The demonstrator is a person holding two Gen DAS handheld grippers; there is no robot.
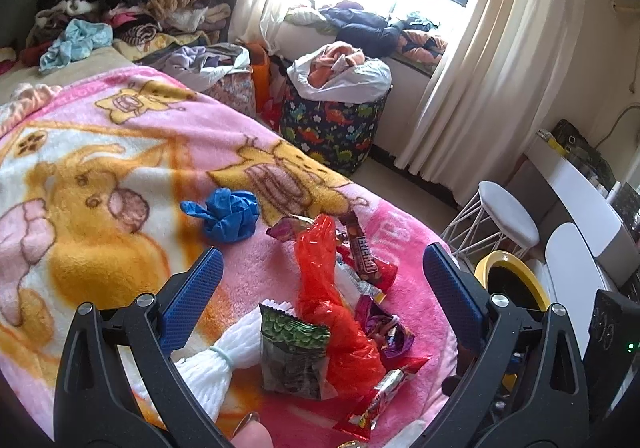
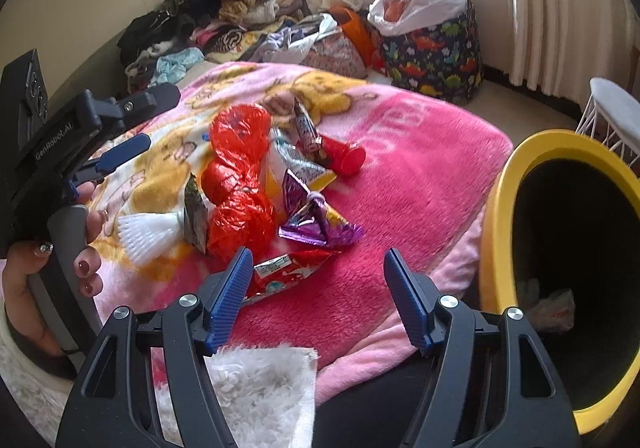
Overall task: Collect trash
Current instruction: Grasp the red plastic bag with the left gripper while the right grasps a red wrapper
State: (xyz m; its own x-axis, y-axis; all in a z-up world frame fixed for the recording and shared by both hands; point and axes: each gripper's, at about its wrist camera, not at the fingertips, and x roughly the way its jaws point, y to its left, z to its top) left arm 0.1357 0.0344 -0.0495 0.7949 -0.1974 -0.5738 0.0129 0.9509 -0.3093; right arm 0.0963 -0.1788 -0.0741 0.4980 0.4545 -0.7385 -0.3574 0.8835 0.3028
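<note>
Both grippers hang over a litter pile on the pink cartoon blanket (image 1: 100,175), jaws spread wide and pinching nothing: the right gripper (image 2: 318,300) sits just above a red snack wrapper (image 2: 280,274), the left gripper (image 1: 320,288) frames most of the heap. Nearest the left fingers lie a white foam fruit net (image 1: 208,364) and a green seed packet (image 1: 292,360), then a crumpled red plastic bag (image 1: 328,304) and a purple foil wrapper (image 1: 386,328), with a brown chocolate-bar wrapper (image 1: 362,248) and a balled blue glove (image 1: 226,215) farther out. All of it looks nearly weightless, limp and crinkly; foil is likely slippery, so pinching a raised fold or bunched middle seems safer than a flat edge. Beside the bed stands a yellow-rimmed trash bin (image 2: 532,151), some rubbish inside.
</note>
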